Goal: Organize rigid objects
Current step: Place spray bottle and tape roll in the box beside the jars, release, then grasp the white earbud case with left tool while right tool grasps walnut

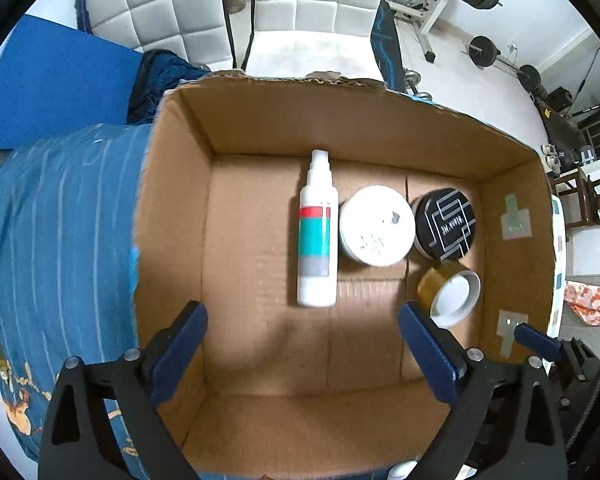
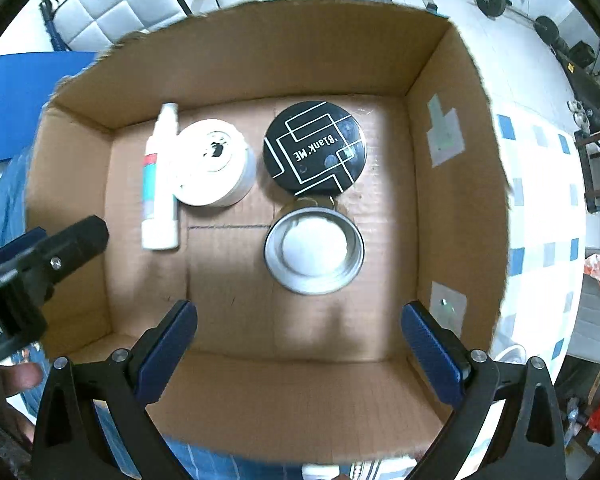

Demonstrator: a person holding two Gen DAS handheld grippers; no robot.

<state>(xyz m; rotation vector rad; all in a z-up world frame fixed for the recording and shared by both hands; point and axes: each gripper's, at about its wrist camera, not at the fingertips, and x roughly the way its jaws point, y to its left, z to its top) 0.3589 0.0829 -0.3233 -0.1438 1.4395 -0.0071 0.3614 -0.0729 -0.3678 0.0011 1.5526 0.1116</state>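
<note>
An open cardboard box point(image 1: 260, 128) point(image 2: 260, 64) holds a white spray bottle point(image 1: 317, 232) point(image 2: 160, 184) lying flat, a white round jar point(image 1: 377, 225) point(image 2: 214, 168), a black round tin point(image 1: 445, 224) point(image 2: 315, 148) and an amber jar with a white lid point(image 1: 450, 292) point(image 2: 314, 249). My left gripper point(image 1: 302, 320) is open and empty above the box floor, in front of the bottle. My right gripper point(image 2: 298, 320) is open and empty above the box, in front of the amber jar. The left gripper's body shows at the left of the right wrist view point(image 2: 40, 264).
The box rests on a blue patterned bedspread point(image 1: 60, 220). A blue mat point(image 1: 56, 80) and a white quilted headboard point(image 1: 160, 12) lie behind. Gym weights point(image 1: 484, 52) stand at the back right. A chequered cloth point(image 2: 540, 200) lies right of the box.
</note>
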